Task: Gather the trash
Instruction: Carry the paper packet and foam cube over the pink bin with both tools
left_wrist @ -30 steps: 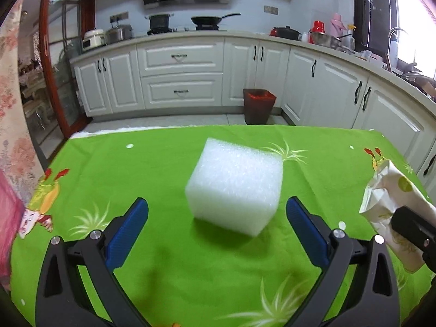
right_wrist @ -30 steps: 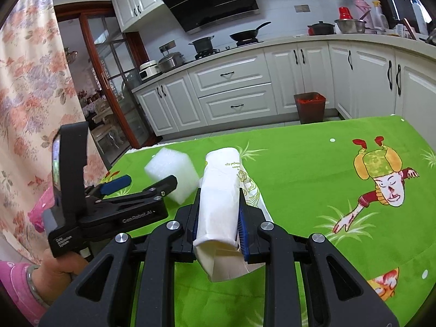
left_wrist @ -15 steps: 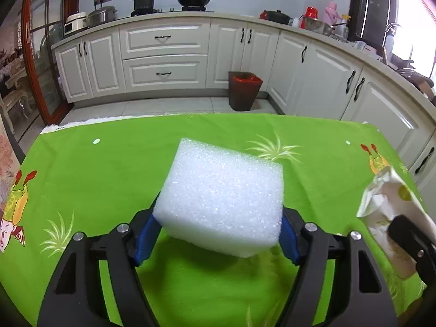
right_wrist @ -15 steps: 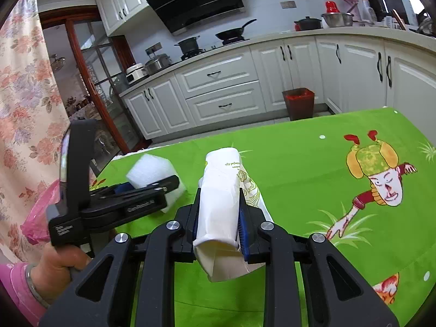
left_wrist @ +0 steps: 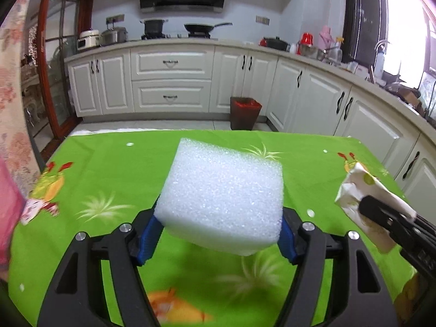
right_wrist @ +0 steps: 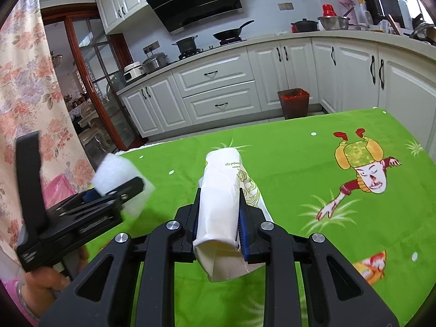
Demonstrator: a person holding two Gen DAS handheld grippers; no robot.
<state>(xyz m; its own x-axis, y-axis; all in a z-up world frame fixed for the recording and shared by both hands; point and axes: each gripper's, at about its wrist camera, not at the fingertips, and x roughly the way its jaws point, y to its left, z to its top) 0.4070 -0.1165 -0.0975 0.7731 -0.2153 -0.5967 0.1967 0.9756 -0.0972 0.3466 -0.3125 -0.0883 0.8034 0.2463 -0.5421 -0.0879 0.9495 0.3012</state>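
Foam block (left_wrist: 223, 196), white and coarse-celled, was gripped between the blue pads of the left gripper (left_wrist: 218, 241) and was carried clear of the green tablecloth (left_wrist: 109, 169), its shadow thrown on the cloth beneath. A second before, the same block had been lying on the cloth at the centre of the left wrist frame, with the pads spread wide on either side and not touching it; half a second before, the pads had already been pressed to its sides. The crumpled paper bag (right_wrist: 220, 207) was clamped in the right gripper (right_wrist: 218, 229), exactly as it had been a second before, its mouth hanging below the pads.

The left gripper was pointed downward toward the far edge of the table, and in the right wrist view it was seen at the lower left of the frame, held by a hand (right_wrist: 46, 283). The right gripper was angled down likewise. A brown waste bin (left_wrist: 245, 113) was seen on the floor beyond the table, by the white cabinets (left_wrist: 171, 81).
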